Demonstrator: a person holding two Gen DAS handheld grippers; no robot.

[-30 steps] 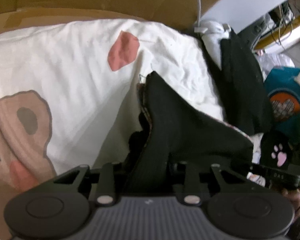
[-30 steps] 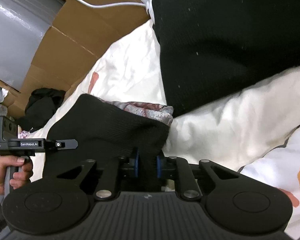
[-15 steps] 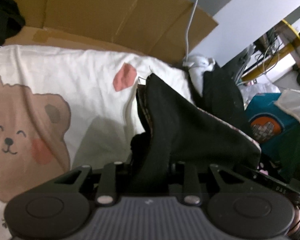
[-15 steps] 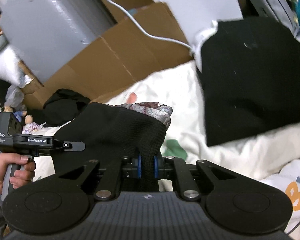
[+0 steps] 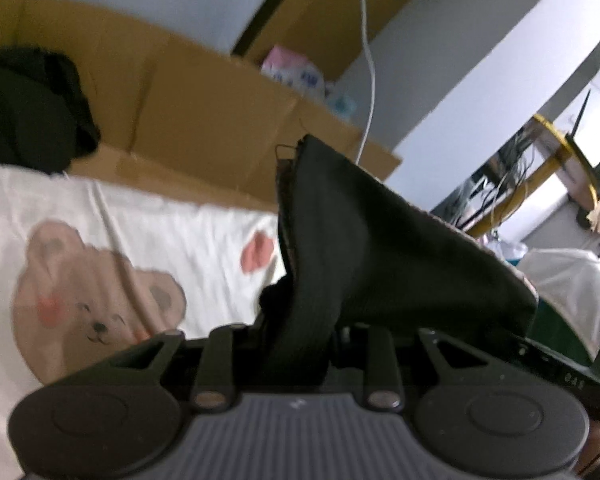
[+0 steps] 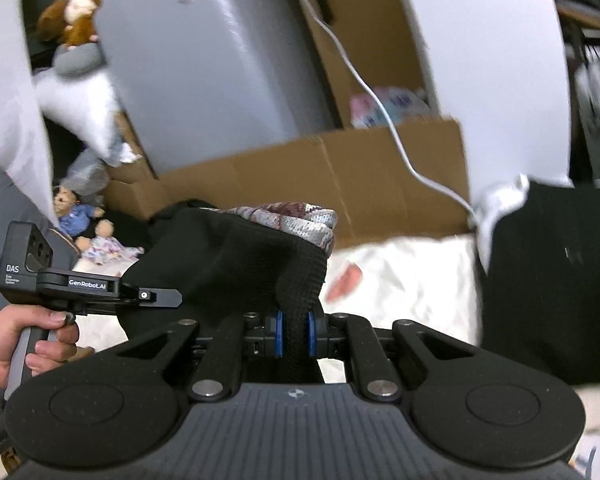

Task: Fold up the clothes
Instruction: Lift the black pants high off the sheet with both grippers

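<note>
The black knit garment (image 6: 236, 264) hangs above the bear-print bedsheet (image 5: 100, 280), stretched between 2 grippers. The right gripper (image 6: 294, 334) has its fingers clamped on 1 edge, the left gripper (image 5: 300, 344) grips another, likely to spread it for folding.

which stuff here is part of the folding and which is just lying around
In the job:
- black knit garment with patterned lining
- left gripper
- right gripper

Lying about:
- white bear-print bedsheet
- brown cardboard box
- white cable
- stuffed toys
</note>
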